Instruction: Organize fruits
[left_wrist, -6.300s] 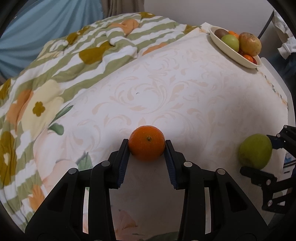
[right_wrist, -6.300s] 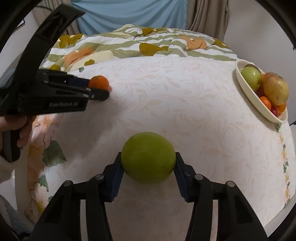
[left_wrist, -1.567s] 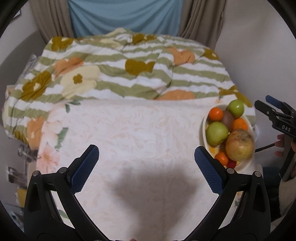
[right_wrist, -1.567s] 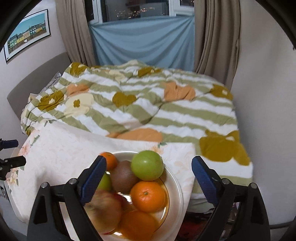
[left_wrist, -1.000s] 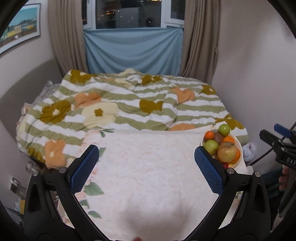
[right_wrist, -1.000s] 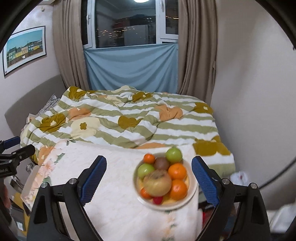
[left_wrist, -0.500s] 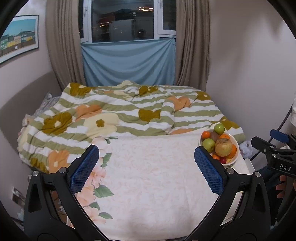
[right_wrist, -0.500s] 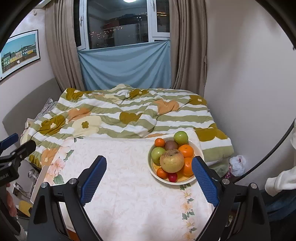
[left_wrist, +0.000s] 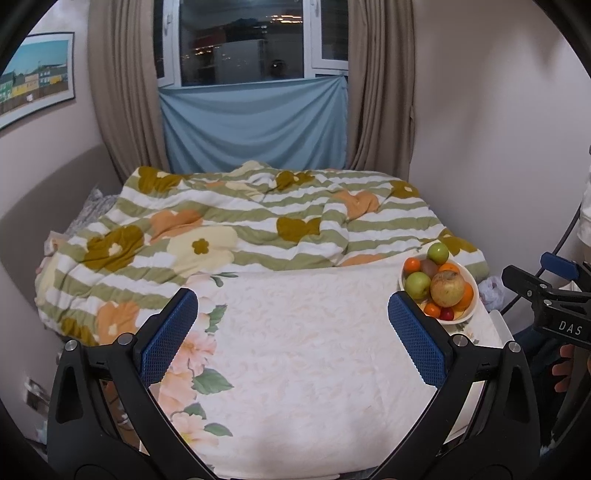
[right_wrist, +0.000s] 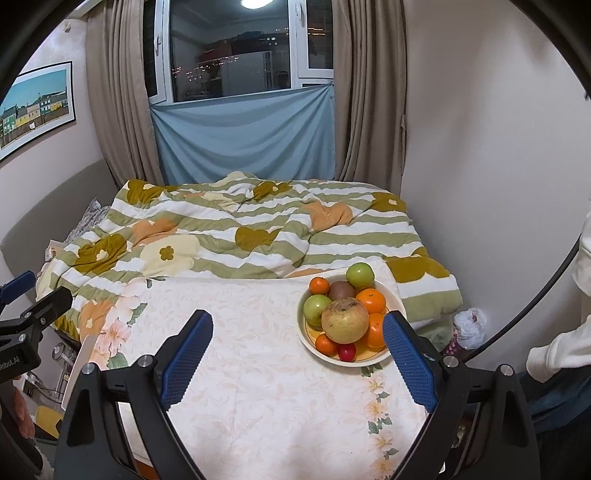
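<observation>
Since every fruit seems to be already in the bowl (right_wrist: 397, 301) and the cloth of the table (right_wrist: 258, 369) is bare, the step in hand is, I think, only the retreat and a last check, so the good way is to keep both tools high and away from the pile and not to touch the bowl. The left gripper (left_wrist: 291, 332) has its jaws wide apart with nothing between them, and the right gripper (right_wrist: 295, 354) is the same, wide and empty. The bowl is white and shallow, and it stands at the far right corner of the table, close to the edge beside the striped blanket (right_wrist: 240, 225). The fruits are heaped in it: a big yellow-brown apple (right_wrist: 344, 319) on top in front, two green apples, one (right_wrist: 316, 307) at the left and one (right_wrist: 359, 275) at the back, a brown kiwi (right_wrist: 341, 290), several oranges (right_wrist: 370, 300) and a small red fruit (right_wrist: 347, 351) at the front rim. Because the heap is high and the bowl is near the edge, a push could make a fruit roll off.
</observation>
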